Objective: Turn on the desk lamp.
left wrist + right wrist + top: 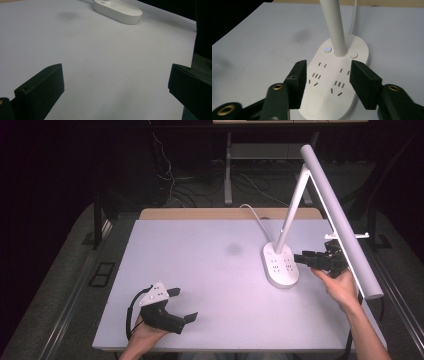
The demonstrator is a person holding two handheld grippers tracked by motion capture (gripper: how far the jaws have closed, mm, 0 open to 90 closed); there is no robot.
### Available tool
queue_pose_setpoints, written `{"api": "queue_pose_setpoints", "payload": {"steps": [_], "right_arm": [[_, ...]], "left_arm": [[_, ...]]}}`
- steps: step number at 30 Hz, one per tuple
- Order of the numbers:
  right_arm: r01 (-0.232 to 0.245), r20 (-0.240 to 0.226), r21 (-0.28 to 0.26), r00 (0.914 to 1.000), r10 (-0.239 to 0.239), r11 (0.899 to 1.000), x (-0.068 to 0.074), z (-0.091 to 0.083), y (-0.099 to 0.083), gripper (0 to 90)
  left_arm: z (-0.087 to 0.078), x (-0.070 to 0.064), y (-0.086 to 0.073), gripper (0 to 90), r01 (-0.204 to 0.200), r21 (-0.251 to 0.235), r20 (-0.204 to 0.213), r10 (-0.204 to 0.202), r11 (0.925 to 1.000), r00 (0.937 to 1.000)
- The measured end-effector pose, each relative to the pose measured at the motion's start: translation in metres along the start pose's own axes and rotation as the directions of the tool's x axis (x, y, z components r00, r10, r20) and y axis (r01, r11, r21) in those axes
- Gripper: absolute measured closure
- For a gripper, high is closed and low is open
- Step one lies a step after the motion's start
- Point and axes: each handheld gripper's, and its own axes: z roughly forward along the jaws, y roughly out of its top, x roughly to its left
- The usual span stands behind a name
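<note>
Right gripper (327,80) released, jaws wide apart, hovering over lamp base (337,82), sockets between jaws, not touching. Base at right side of table (200,270), white stem rising from far end, blue light beside stem. Left gripper (184,305) also released, near front edge, well apart from lamp.

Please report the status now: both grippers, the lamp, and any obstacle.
Left hand-held gripper open, idle near the table front edge. Right hand-held gripper open, jaws over the lamp base, not clamped. Lamp arm overhangs the right hand.
</note>
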Motion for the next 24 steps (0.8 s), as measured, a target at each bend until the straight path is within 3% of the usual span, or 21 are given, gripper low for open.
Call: {"api": "queue_pose_setpoints", "payload": {"steps": [1,4,5,6,9,24], "right_arm": [[-0.009,0.001,-0.002,1.0,0.009,1.0,0.001,-0.002,-0.004,36.8],[-0.009,-0.004,-0.009,1.0,0.009,1.0,0.003,-0.003,-0.008,26.3],[-0.007,-0.017,-0.019,0.9998,0.007,1.0,0.005,-0.006,-0.011,12.0],[-0.007,-0.017,-0.019,0.9998,0.007,1.0,0.005,-0.006,-0.011,12.0],[-0.015,-0.038,-0.029,0.9992,0.014,0.999,0.014,-0.009,-0.019,0.1],[-0.004,-0.124,-0.054,0.9923,-0.003,0.999,0.041,-0.008,-0.057,0.2]], "left_arm": [[0.0,0.0,0.0,0.0,0.002,0.0,-0.001,-0.002,1.0,1.0],[0.0,0.0,0.0,0.0,0.0,0.0,-0.002,0.0,1.0,1.0],[0.0,0.0,0.0,0.0,-0.001,0.0,-0.003,0.001,1.0,1.0],[0.0,0.0,0.0,0.0,0.001,-0.001,-0.002,-0.001,1.0,1.0],[0.0,0.0,0.0,0.0,-0.002,0.0,-0.002,0.002,1.0,1.0],[0.0,0.0,0.0,0.0,-0.005,0.006,-0.003,0.005,1.0,1.0]]}}
